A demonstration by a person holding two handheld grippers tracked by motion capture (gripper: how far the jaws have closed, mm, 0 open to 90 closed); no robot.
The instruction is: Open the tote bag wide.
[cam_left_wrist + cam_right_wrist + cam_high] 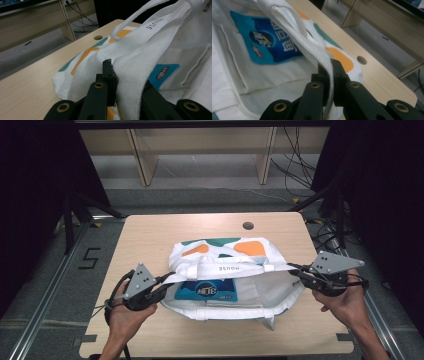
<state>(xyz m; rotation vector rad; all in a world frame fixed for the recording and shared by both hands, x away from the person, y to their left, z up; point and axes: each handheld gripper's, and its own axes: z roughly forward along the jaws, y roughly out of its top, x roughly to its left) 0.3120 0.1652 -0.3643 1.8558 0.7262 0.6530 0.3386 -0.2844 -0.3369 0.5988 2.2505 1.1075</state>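
We held the white tote bag [225, 275] open at the middle of the surface [150, 235]. Our left tool [162, 281] was clamped on the bag's left rim, our right tool [294, 269] on its right rim, with a blue packet [210, 289] lying inside.

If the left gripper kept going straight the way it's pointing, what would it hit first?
The left gripper is already clamped on the white tote bag's rim, so pushing on would likely drive it further into the bag's cloth.
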